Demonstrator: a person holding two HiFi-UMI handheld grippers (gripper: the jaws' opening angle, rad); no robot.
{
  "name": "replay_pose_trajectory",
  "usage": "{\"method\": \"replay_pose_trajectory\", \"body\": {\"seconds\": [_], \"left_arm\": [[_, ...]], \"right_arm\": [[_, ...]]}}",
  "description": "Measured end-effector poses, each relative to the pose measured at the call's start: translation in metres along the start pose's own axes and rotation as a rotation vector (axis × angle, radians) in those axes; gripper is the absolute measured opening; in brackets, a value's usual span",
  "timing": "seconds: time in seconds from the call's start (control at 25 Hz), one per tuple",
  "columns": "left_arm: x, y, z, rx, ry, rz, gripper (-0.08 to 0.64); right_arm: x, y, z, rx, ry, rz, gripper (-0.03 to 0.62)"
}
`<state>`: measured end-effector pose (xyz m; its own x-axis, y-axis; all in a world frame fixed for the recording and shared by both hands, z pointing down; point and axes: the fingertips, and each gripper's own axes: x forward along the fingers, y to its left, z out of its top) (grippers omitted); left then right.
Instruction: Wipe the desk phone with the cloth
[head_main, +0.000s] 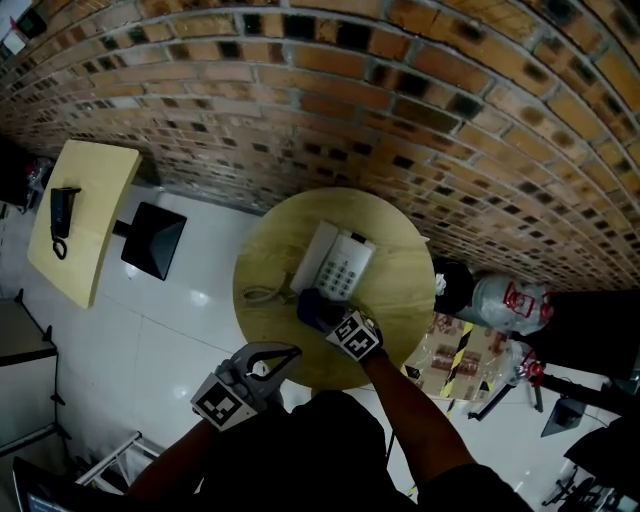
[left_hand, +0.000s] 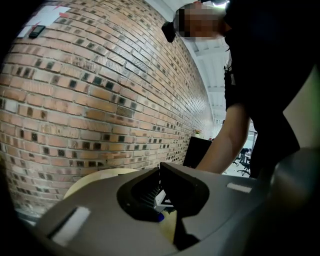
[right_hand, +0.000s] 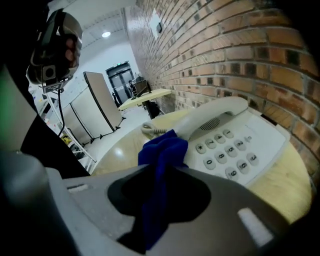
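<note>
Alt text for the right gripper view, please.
The right gripper clamps a blue cloth, its bunched end close by the handset of a white desk phone. The phone sits on a round wooden table beside a brick wall.

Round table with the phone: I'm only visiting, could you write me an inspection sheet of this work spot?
Surface: round wooden table, pale, bare around the phone.
Job's things: white desk phone with its handset on the cradle; blue cloth at the phone's near edge.
Clutter: nothing seen on the table.
Grippers: right claw shut on the blue cloth, over the table; left claw shut, empty, held back off the table's edge.
Cables: coiled cord lying on the table beside the phone.
Surroundings: brick wall; white floor; yellow table with a black phone; bags on the floor.
</note>
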<state>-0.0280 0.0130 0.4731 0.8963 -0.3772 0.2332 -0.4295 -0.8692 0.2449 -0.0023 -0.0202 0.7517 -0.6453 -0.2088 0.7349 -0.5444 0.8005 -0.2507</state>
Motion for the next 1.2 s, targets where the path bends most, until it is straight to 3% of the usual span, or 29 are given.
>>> {"method": "replay_pose_trajectory", "body": {"seconds": [0.16, 0.36, 0.68, 0.84, 1.2], "left_arm": [[-0.003, -0.002, -0.004, -0.014, 0.006, 0.0, 0.002], [-0.012, 0.003, -0.006, -0.019, -0.001, 0.022, 0.002], [-0.038, 0.011, -0.016, -0.041, 0.003, 0.083, 0.002], [-0.051, 0.017, -0.023, -0.064, 0.005, 0.113, 0.002], [-0.053, 0.024, -0.019, -0.064, -0.009, 0.109, 0.002]], "right_arm": [[-0.013, -0.017, 0.02, 0.045, -0.085, -0.042, 0.075], [-0.041, -0.087, 0.071, 0.053, -0.189, -0.158, 0.075], [-0.042, -0.176, 0.143, 0.015, -0.191, -0.242, 0.075], [-0.019, -0.171, 0.146, -0.06, -0.121, -0.234, 0.075], [-0.004, -0.105, 0.139, -0.109, -0.133, -0.164, 0.075]]}}
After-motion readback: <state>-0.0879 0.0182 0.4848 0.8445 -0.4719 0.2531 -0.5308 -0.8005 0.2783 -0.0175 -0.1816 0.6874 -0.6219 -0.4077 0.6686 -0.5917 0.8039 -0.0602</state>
